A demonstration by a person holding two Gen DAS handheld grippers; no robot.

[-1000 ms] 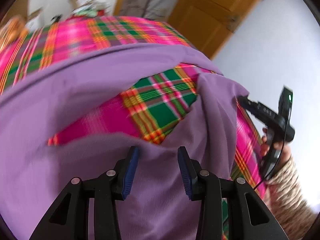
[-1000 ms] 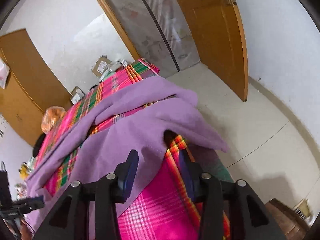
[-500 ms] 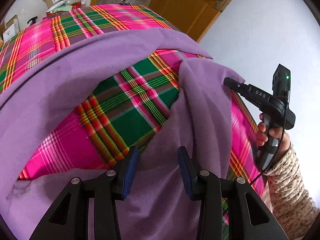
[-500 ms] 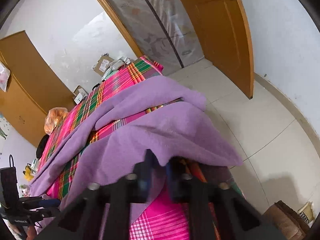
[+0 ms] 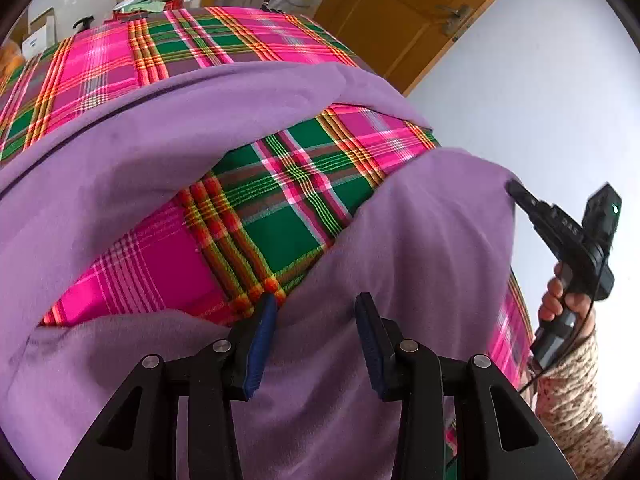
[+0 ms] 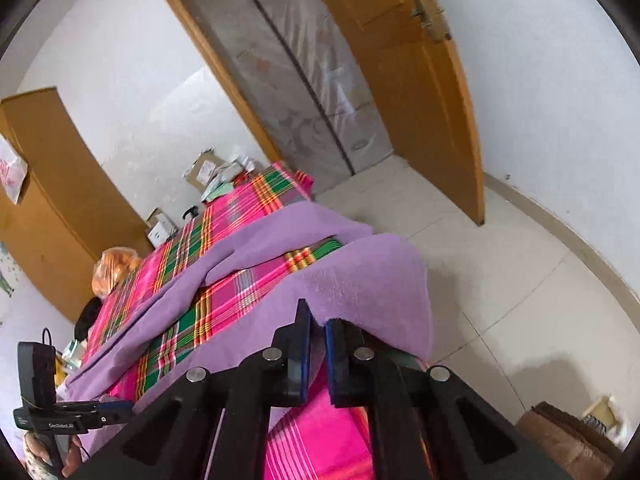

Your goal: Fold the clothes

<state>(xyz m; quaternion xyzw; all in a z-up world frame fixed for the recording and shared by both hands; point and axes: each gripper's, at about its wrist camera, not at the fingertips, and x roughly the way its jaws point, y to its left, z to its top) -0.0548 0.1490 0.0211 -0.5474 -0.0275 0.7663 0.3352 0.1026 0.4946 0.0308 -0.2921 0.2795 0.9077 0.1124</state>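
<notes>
Two hand-held grippers work a purple garment (image 5: 168, 128) spread over the plaid-covered surface (image 5: 120, 52). The right hand-held gripper (image 6: 318, 338) is clamped on a raised edge of the purple garment at the surface's near corner, fabric pinched between its blue pads (image 6: 306, 332). The left hand-held gripper (image 5: 316, 340) hovers with jaws apart above a fold of the same cloth; whether its pads touch the fabric is hard to tell. Plaid shows through a gap in the purple.
</notes>
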